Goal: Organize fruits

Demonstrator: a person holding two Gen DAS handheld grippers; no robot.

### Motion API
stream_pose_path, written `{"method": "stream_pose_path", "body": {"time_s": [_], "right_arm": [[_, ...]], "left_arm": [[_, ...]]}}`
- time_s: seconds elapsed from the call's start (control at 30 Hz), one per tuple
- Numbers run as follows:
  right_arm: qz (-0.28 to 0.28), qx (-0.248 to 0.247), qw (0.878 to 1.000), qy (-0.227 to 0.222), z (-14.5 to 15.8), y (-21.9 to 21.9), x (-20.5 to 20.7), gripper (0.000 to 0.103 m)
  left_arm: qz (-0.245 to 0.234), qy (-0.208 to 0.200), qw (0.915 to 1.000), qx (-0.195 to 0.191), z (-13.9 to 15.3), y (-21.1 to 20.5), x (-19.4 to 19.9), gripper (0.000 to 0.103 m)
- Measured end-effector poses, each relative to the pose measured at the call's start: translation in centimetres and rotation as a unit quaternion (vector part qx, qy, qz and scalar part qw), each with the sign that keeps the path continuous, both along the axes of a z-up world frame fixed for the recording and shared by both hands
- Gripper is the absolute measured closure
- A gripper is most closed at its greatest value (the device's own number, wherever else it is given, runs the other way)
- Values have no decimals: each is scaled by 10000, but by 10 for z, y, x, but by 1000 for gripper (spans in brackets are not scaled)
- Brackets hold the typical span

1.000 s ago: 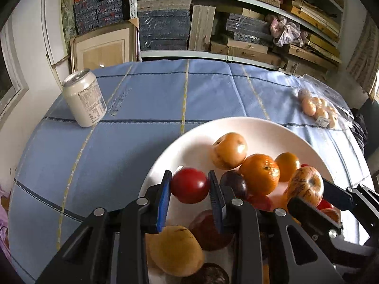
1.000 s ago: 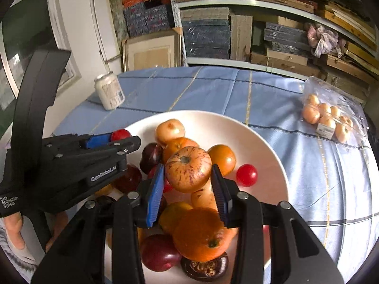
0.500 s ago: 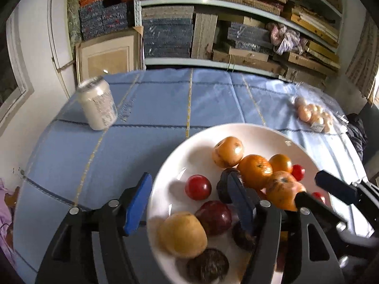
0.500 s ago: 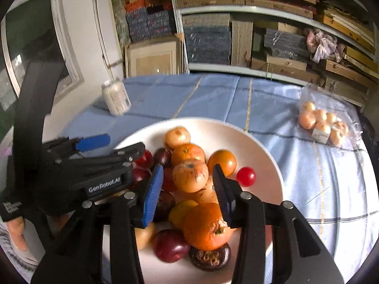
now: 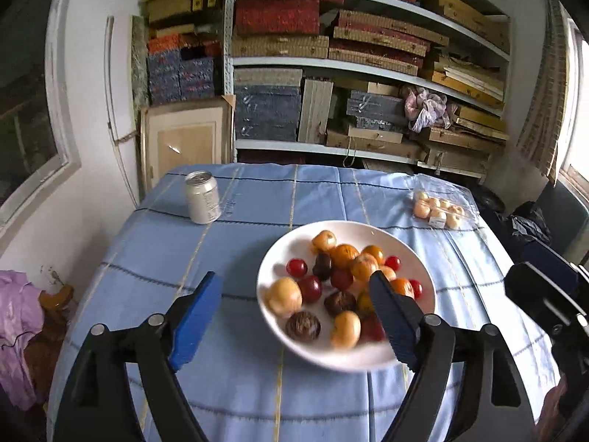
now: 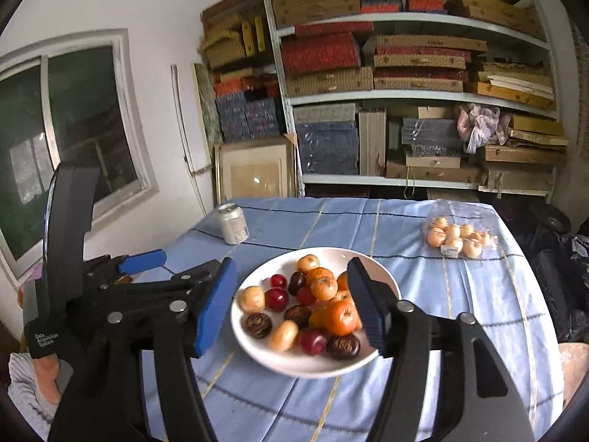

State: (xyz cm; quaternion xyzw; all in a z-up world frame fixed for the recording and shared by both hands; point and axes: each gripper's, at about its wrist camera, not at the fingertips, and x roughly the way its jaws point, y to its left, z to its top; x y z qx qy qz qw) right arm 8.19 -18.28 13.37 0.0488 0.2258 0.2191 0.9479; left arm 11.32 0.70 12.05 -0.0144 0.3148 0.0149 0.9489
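Observation:
A white plate (image 5: 349, 354) on the blue tablecloth holds several fruits: red, orange, yellow and dark purple ones. A small red fruit (image 5: 296, 267) lies at its left side, and a striped orange apple (image 5: 363, 266) rests on top of the pile. My left gripper (image 5: 293, 277) hangs above and in front of the plate, its jaws opening with nothing between them. My right gripper (image 6: 291, 262) is likewise drawn back from the plate (image 6: 294, 365), its jaws opening and empty. The striped apple (image 6: 324, 288) sits among the other fruits. The left gripper (image 6: 143, 260) shows at the left of the right wrist view.
A silver drinks can (image 5: 201, 197) stands at the table's far left. A clear pack of small pale fruits (image 5: 438, 210) lies at the far right. Shelves stacked with boxes fill the wall behind the table. A window and pink cloth (image 5: 16, 316) are on the left.
The left gripper let go of the small red fruit and the right let go of the striped apple. Both opened wide and drew back and up from the plate.

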Motion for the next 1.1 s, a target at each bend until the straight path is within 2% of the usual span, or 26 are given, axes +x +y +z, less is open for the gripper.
{"method": "stream_pose_path", "body": {"time_s": [0.13, 0.3, 0.4, 0.5, 0.57, 0.67, 0.73, 0.9, 1.1], "right_arm": [[-20, 177, 9998, 21, -8, -12, -34, 35], [-176, 230, 9994, 190, -42, -17, -54, 34], [-381, 298, 9985, 243, -62, -19, -51, 34], [-681, 241, 9972, 198, -83, -18, -37, 28], [-843, 243, 9961, 75, -99, -18, -30, 20], [-862, 215, 9957, 272, -112, -19, -16, 19], [-848, 295, 9953, 369, -116, -21, -11, 16], [-812, 321, 9945, 581, -122, -22, -9, 11], [-979, 230, 9928, 650, -126, -24, -12, 8]], "left_arm": [[76, -47, 9999, 76, -9, -6, -35, 17], [117, -17, 9997, 235, -40, -17, -60, 15], [82, 30, 9995, 291, -58, -21, -59, 6], [-9, 19, 9996, 270, -74, -23, -50, 4], [23, 67, 9992, 387, -84, -24, -40, 4], [154, 71, 9978, 637, -94, -28, -30, 4], [116, 111, 9979, 627, -97, -26, -27, 4], [152, 183, 9993, 273, -96, -13, -30, 4], [380, 155, 9989, 227, -92, -4, -39, 4]]}}
